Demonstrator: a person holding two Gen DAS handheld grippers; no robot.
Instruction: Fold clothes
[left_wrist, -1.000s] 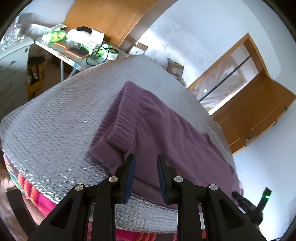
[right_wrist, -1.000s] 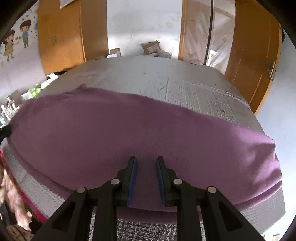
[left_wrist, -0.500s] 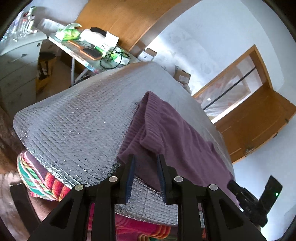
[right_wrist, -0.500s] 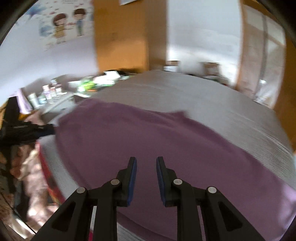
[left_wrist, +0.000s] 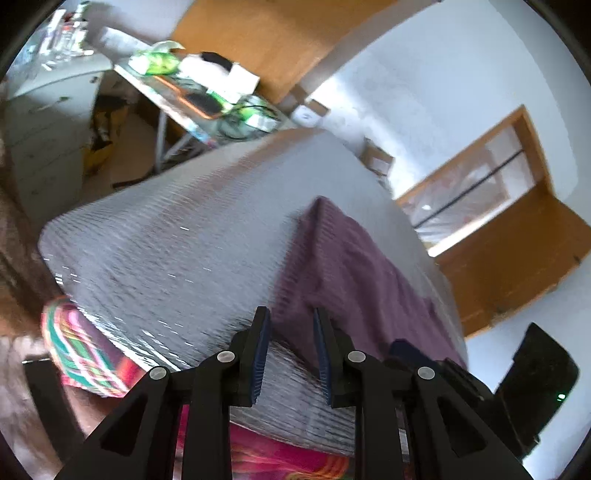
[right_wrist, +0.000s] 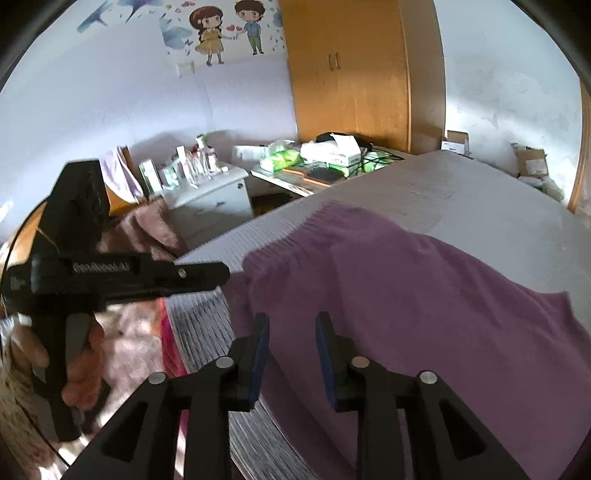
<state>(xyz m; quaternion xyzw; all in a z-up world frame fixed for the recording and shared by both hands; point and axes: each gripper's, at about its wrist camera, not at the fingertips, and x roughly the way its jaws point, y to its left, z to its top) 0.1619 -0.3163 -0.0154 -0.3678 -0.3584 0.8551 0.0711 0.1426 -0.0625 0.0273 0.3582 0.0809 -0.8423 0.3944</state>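
Purple sweater (right_wrist: 424, 295) lies spread on the silver quilted bed cover (left_wrist: 177, 258), its near edge at the bed's front. Right gripper (right_wrist: 291, 354) hovers above that edge, jaws just widened, nothing between them. Left gripper (left_wrist: 290, 350) hangs partly open and empty. Beyond stands a cluttered table (right_wrist: 295, 181).

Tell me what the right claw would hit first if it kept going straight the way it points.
Most likely the purple garment spread on the silver-covered bed. The right claw has been opening, nothing sits between its fingers, and the cloth fills the view just beyond them, though depth is unclear.
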